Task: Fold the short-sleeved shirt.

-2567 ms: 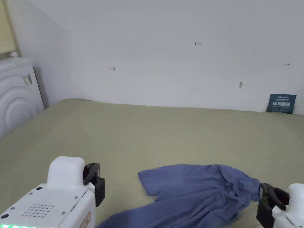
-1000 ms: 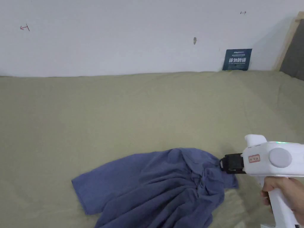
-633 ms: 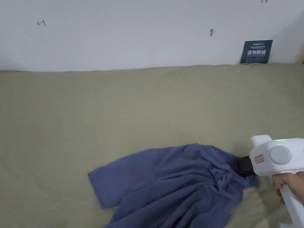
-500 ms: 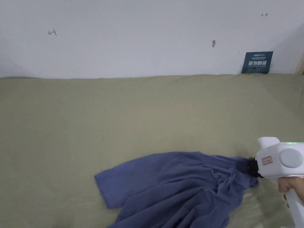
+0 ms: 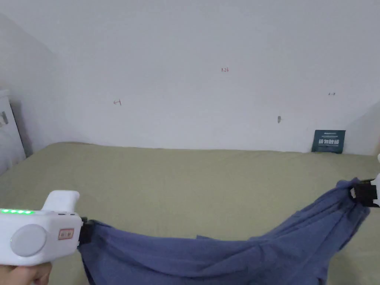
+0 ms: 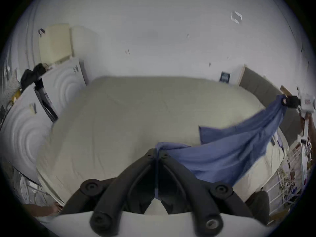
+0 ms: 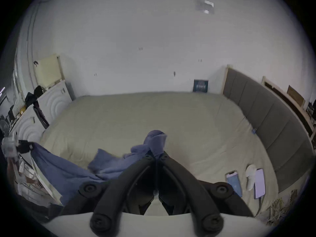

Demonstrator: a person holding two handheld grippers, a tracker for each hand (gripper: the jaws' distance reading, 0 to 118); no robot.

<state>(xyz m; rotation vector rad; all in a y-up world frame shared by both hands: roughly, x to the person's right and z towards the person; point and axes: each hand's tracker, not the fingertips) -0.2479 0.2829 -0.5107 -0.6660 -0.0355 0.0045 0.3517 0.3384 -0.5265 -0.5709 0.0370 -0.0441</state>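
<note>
While each gripper's jaws clamp an opposite end, the blue short-sleeved shirt (image 5: 230,256) hangs stretched above the near edge of the bed (image 5: 193,178), left gripper (image 5: 86,232) and right gripper (image 5: 357,192) well apart, likely to spread it flat.

My left gripper (image 5: 86,232) and right gripper (image 5: 356,193) stretch the shirt (image 5: 230,256) between them, above the bed (image 5: 185,178).

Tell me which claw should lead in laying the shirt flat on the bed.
Probably the left claw: it grips the shirt low, close to the bed, so it can set its end down first. The right claw holds its end higher.
</note>
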